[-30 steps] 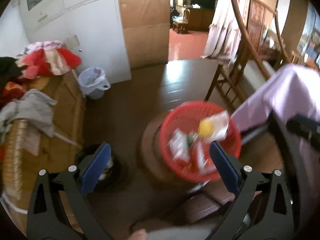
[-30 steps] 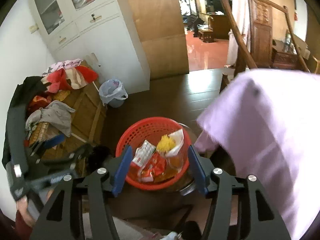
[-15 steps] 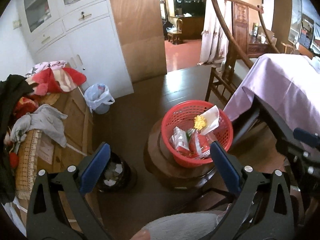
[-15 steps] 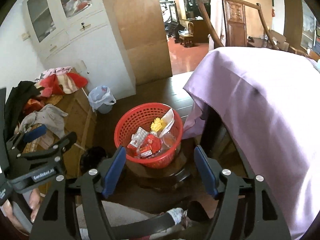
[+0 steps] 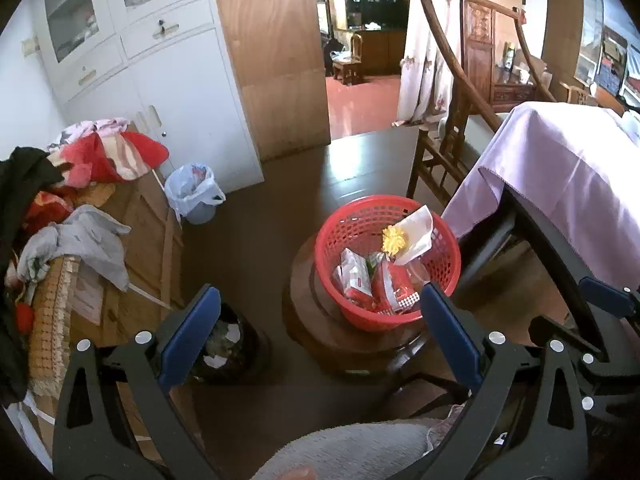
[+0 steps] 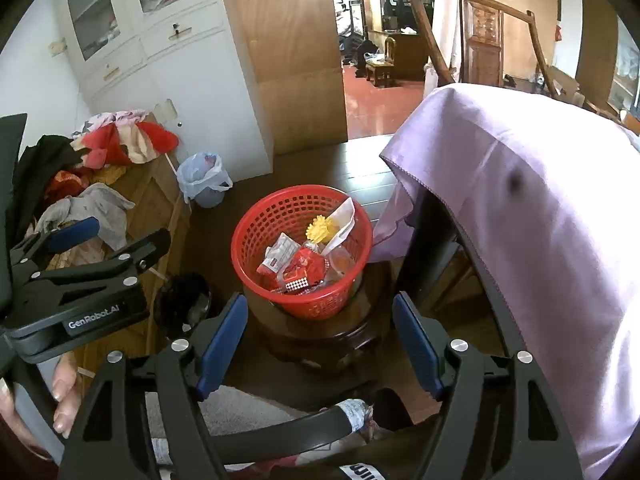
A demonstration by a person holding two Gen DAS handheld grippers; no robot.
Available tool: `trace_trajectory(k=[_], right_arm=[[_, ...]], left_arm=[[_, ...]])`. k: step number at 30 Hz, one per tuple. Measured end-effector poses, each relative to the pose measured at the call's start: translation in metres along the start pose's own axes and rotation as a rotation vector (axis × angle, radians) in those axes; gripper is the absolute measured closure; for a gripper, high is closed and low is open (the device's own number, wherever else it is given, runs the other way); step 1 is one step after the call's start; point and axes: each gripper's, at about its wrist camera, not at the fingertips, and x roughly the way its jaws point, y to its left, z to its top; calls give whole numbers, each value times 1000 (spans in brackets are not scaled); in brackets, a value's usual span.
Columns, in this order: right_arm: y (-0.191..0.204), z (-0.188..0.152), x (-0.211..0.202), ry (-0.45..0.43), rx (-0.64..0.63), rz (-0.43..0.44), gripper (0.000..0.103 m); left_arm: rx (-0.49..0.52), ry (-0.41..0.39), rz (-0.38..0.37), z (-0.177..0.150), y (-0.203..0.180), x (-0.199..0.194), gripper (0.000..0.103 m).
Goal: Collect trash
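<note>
Two wrist views look down into a cluttered room with a dark wooden floor.

A red basket [image 5: 386,260] stands on a round dark wooden stool [image 5: 340,340], near the middle of both views. It holds trash: a yellow pompom [image 5: 394,239], a white paper bag [image 5: 416,232] leaning on the far rim, and red and white wrappers [image 5: 376,284] lower down.

The left claw [image 5: 316,340] hangs above the floor with its blue pads [image 5: 188,336] spread wide and nothing between them. The basket sits ahead, nearer the right-side pad, not touched.

The right claw [image 6: 316,344] points down at the stool, and its jaws have just been opening. They now stand wide apart and grip nothing. The basket lies just beyond the fingertips [image 6: 224,340], framed between them and apart from both. A hand [image 6: 60,392] holding the left claw shows at the left edge of this view.

Right of the basket, a lilac cloth [image 5: 568,176] drapes over a bench, its corner hanging near the basket's rim. A small black bin [image 5: 224,344] with paper scraps stands on the floor left of the stool. Farther back, a pale blue bin [image 5: 194,196] lined with a plastic bag stands by a white cabinet [image 5: 168,80]. Clothes [image 5: 76,184] are heaped on a wooden chest at the left. A wooden chair [image 5: 460,120] stands behind the bench, before an open doorway.
</note>
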Motion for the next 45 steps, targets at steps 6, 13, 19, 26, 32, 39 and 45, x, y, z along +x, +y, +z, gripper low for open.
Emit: trace_trajectory(k=[6,13,19,26,32,39,45], right_arm=[[2,1,3,13,-4,-2,29],[2,1,4,17,-9,-7,29],[2,1,3,17,-11,-7,29],[2,1,3,17,-10,-8,29],[2,1,3,16,-10,-7,29],[0,2,4,15,-9,-6,29],[0,2,4,16,-7,-6,29]], left_arm=[[-7,17,-13,-2,0,5,7],[-28,16,-22,-3,4,7,7],[-15,10,-19,-4,1,6,7],[-16,22,-25,-5,0,8,7],[-14,23,-23,-5,-1,8,7],[-14,25,-26,-5,-1,8,7],[-16,27,-26,-5,-1,8,7]])
